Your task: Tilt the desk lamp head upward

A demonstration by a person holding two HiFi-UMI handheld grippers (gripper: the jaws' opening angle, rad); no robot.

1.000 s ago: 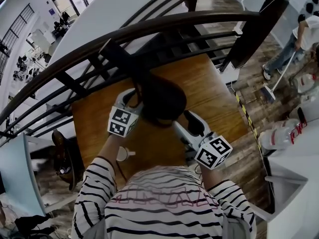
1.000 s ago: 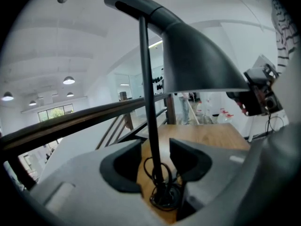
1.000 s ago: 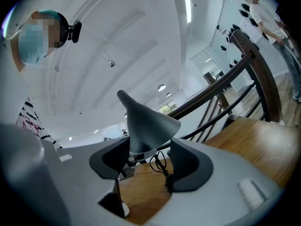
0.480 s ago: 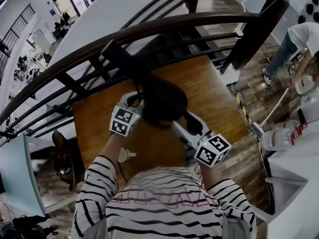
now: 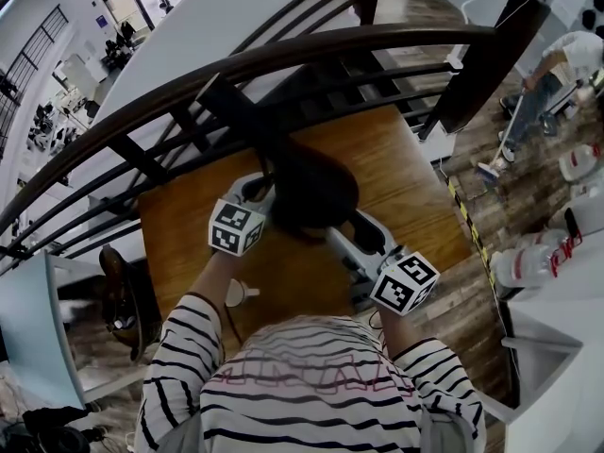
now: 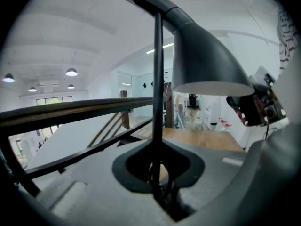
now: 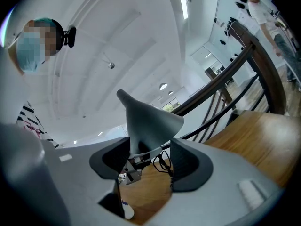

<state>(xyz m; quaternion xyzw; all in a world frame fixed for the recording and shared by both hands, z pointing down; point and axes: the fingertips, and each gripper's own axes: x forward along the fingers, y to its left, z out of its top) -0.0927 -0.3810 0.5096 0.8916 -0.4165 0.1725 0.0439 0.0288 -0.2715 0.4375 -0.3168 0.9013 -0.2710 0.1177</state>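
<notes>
The dark desk lamp head [image 5: 307, 192] hangs over the wooden table [image 5: 406, 168]. My left gripper [image 5: 247, 201] is at its left side. In the left gripper view the thin black lamp stem [image 6: 158, 79] runs straight down between the jaws of the left gripper [image 6: 159, 171], which are closing tight on it. The lamp shade [image 6: 207, 60] flares out above to the right. My right gripper [image 5: 373, 239] reaches in from the right. In its view the right gripper [image 7: 148, 157] stands wide, with the cone of the lamp shade [image 7: 148, 121] between its pads and a wire loop beside it.
A dark curved railing [image 5: 283, 59] runs behind the table. A small white object [image 5: 236, 293] lies near the table's front edge. A person with a mop [image 5: 543, 78] stands on the floor at the far right. White containers [image 5: 528, 253] sit to the right.
Both grippers stay at the lamp with only slight shifts. The person with the mop at the far right has moved farther back.
</notes>
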